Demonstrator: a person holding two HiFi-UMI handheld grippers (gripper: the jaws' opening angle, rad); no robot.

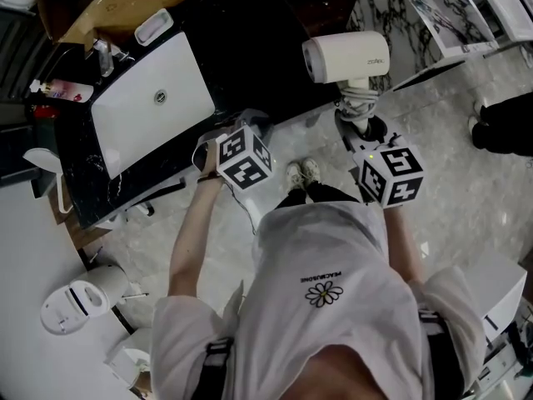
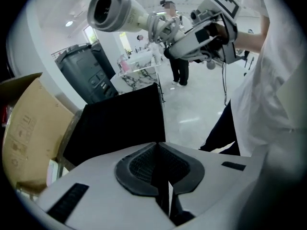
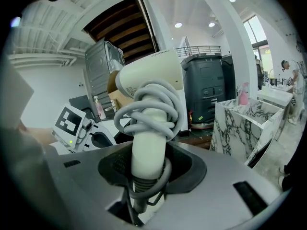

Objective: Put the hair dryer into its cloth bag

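Note:
The cream hair dryer hangs above the floor right of the table, its barrel level and its grey cord coiled round the handle. My right gripper is shut on that handle. The left gripper view shows the dryer and the right gripper up high. My left gripper is at the front edge of the dark table, shut on a fold of the black cloth bag, which rises behind the jaws. In the head view the bag blends into the black tabletop.
A white closed laptop lies on the table's left part, with bottles beside it. A cardboard box and dark bins stand behind. A marble counter is to the right. A person stands far off.

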